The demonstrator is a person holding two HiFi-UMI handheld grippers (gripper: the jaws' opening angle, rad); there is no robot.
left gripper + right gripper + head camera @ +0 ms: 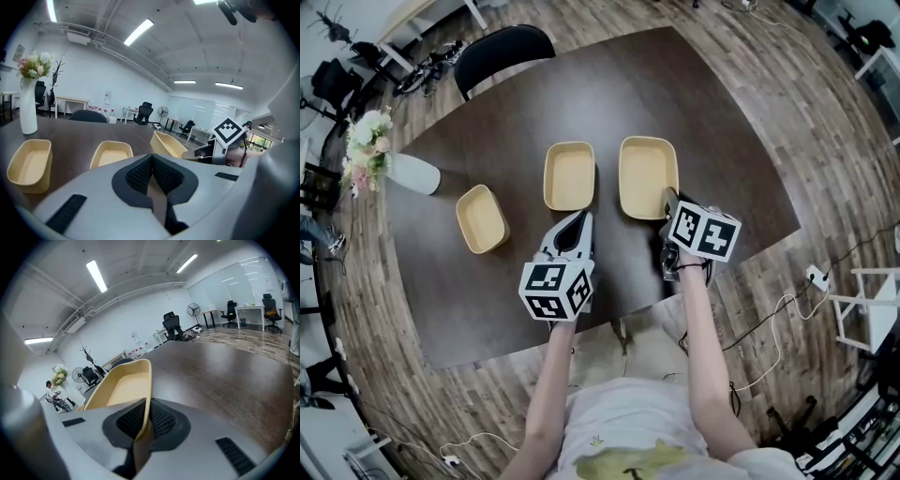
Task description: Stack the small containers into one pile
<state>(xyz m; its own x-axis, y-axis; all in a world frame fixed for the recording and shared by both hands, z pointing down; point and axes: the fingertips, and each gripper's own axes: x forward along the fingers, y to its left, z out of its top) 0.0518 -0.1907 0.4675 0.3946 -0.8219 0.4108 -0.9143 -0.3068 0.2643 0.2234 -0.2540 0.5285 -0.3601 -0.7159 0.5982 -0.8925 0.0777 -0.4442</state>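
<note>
Three beige plastic tubs on the dark table (722, 187), all open side up, with rounded corners and thin flared rims.

Left tub (481, 217): smallest, lies ahead and left of the left gripper (579, 223), well apart from it, with the vase (414, 174) beyond.

Mid tub (569, 175): straight ahead of the left jaws, near but not touching. Left jaws are closed pad to pad with nothing between them.

Right tub (647, 173): biggest. Its near short wall sits between the pads of the right gripper (668, 201), which are clamped on the rim, one pad inside the wall and one outside. The near end may be tipped up off the table; hard to tell from the head view.

Handling, as a guess: the tubs are light, stiff but thin-walled, and smooth, so they are a bit slippery. A one-edge rim pinch lets a tub swing or twist, so pinch the middle of a short wall, deep over the lip. They should nest, smaller into bigger. Empty tubs slide easily when nudged, so lower each one straight in.
</note>
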